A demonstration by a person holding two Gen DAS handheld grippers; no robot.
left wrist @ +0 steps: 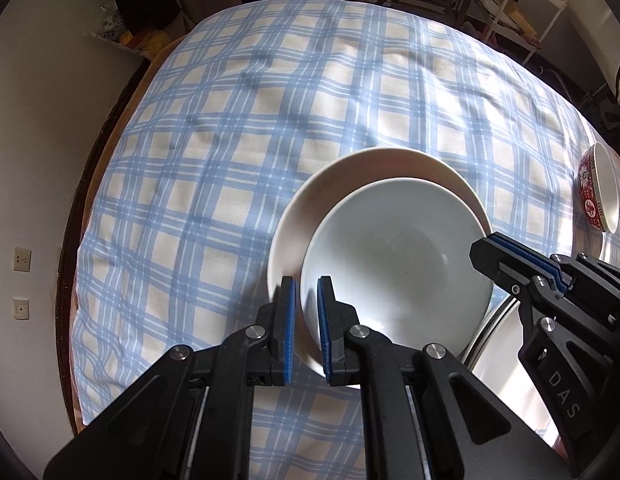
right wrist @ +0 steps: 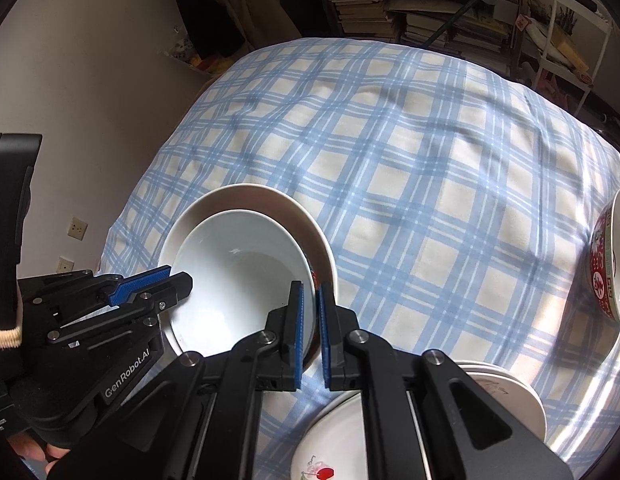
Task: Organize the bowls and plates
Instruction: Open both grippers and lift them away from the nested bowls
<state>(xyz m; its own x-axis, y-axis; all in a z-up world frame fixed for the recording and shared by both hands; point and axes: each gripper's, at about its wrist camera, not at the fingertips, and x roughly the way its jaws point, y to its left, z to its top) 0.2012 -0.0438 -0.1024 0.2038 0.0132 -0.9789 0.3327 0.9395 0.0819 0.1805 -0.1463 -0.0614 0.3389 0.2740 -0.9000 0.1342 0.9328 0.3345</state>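
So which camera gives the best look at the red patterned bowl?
The right wrist view. There the red patterned bowl shows its red outer wall with white motifs and part of its white inside, though the picture's right edge cuts it off. The left wrist view shows it whole but smaller, far off at the right.

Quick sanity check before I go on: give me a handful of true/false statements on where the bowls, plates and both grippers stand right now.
1. Both grippers grip the rim of the same white bowl. True: the left gripper and the right gripper pinch opposite sides.
2. The white bowl sits over a cream plate. True.
3. The red patterned bowl is stacked inside the white bowl. False: it stands apart at the right of the checked tablecloth.
4. The table is bare wood. False: a blue checked cloth covers it.
5. No other plates are in view. False: more plates lie near the right gripper.
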